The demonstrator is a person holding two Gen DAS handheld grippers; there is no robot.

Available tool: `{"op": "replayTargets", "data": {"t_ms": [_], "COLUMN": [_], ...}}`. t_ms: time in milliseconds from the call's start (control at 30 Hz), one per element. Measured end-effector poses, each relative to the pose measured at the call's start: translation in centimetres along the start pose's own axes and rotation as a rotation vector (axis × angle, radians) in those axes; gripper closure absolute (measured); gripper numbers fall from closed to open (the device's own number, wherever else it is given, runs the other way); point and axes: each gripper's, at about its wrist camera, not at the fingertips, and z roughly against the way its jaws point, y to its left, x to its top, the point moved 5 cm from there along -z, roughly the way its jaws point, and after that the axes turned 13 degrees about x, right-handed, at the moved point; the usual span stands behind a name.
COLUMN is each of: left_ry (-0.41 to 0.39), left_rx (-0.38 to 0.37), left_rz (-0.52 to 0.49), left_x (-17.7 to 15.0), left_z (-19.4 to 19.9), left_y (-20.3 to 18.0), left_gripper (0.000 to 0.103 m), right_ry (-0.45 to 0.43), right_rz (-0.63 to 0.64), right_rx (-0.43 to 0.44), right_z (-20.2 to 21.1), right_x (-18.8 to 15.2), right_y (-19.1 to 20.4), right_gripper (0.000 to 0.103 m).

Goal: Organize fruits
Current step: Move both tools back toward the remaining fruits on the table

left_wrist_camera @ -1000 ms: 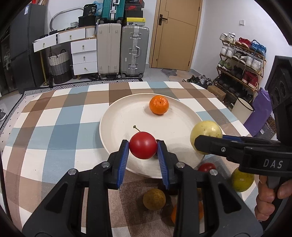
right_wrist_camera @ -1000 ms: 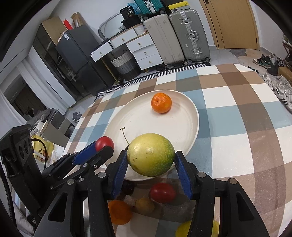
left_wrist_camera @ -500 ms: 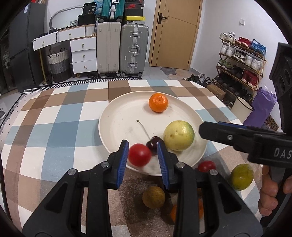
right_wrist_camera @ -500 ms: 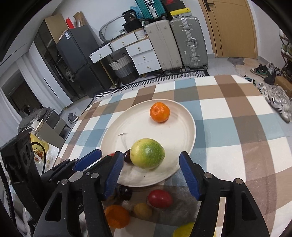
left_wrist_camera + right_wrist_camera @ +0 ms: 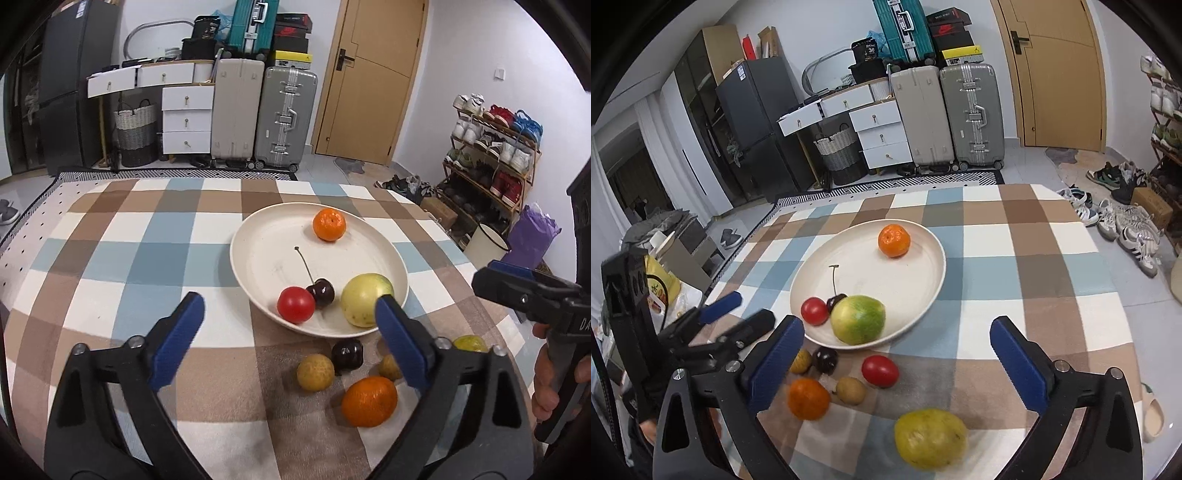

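Note:
A cream plate [image 5: 266, 258] [image 5: 923, 295] holds a mandarin [image 5: 329, 224] [image 5: 894, 240], a red tomato [image 5: 296, 305] [image 5: 814, 311], a dark cherry [image 5: 321, 291] [image 5: 835, 301] with a long stem, and a yellow-green guava [image 5: 364, 303] [image 5: 857, 319]. My left gripper [image 5: 290, 336] is open and empty, short of the plate's near rim. My right gripper [image 5: 897, 363] is open and empty above loose fruit on the cloth: an orange [image 5: 369, 401] [image 5: 808, 399], a red tomato [image 5: 880, 371], a dark plum [image 5: 347, 353] [image 5: 825, 359], brown longans [image 5: 316, 372] [image 5: 851, 390] and a yellow guava [image 5: 930, 438].
The table wears a checked cloth [image 5: 147, 258]. Suitcases [image 5: 264, 118], white drawers [image 5: 186, 118] and a door stand beyond the far edge. A shoe rack [image 5: 495, 147] is at the right. The right gripper also shows in the left wrist view [image 5: 528, 295].
Both grippers have let go: the red tomato and the yellow-green guava now lie on the plate beside the cherry. Both pulled back toward me and opened wide.

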Motion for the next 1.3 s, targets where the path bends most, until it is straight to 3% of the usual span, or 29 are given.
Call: {"op": "replayTargets", "data": {"t_ms": [267, 633, 1033, 1300], "left_ry": [-0.010, 0.005, 0.105, 0.127], "left_rx": [-0.005, -0.012, -0.044, -0.080], "left_rz": [-0.027, -0.120, -0.161, -0.202], "left_x": [-2.4, -3.9, -5.5, -6.2], "left_z": [2.7, 3.1, 1.4, 1.3], "left_y": [-0.2, -2.9, -3.8, -4.7], "left_gripper": [0.001, 0.001, 0.001, 0.001], "right_ry": [0.006, 0.060, 0.116, 0.169], "right_rz": [0.038, 0.030, -0.009, 0.011], "right_rx": [-0.009, -0.050, -0.073, -0.091], "right_z": [2.2, 2.4, 1.7, 0.6], "right_x": [-1.5, -4.5, -7.3, -8.9], "right_y": [0.7, -0.1, -1.8, -1.7], "right_gripper": [0.001, 0.000, 0.001, 0.001]}}
